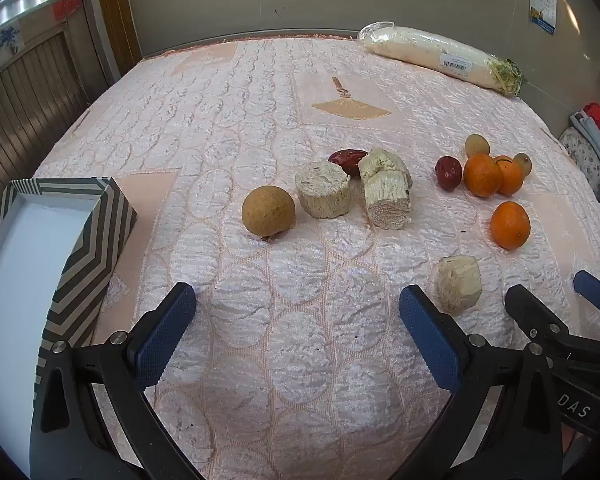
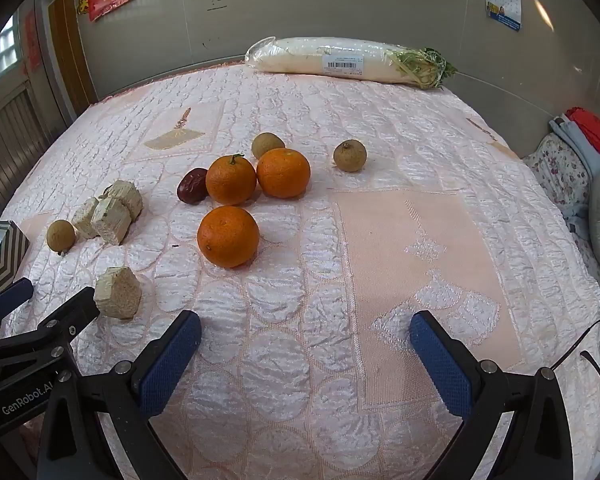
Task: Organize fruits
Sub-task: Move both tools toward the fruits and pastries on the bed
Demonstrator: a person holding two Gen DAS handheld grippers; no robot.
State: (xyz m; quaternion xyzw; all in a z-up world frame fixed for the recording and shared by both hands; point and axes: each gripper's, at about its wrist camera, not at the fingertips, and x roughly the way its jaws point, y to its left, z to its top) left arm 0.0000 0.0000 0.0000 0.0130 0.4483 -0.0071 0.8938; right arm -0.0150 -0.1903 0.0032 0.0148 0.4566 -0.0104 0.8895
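Three oranges lie on the pink cloth; the nearest orange [image 2: 228, 236] [image 1: 510, 225] is alone, two more [image 2: 231, 179] [image 2: 283, 173] touch behind it. A red date [image 2: 192, 191] lies beside them, another date [image 1: 347, 160] among pale cut chunks [image 1: 328, 194]. Brown longans [image 1: 268, 210] [image 2: 349, 155] [image 2: 266, 145] are scattered. One chunk [image 1: 459, 283] [image 2: 118, 293] lies near my grippers. My left gripper [image 1: 296, 328] is open and empty above the cloth. My right gripper [image 2: 306, 354] is open and empty, in front of the nearest orange.
A striped box [image 1: 80, 240] with a white inside stands at the left. A wrapped white radish [image 2: 348, 60] lies at the table's far edge. Cushions and cloths [image 2: 572, 168] are piled at the right.
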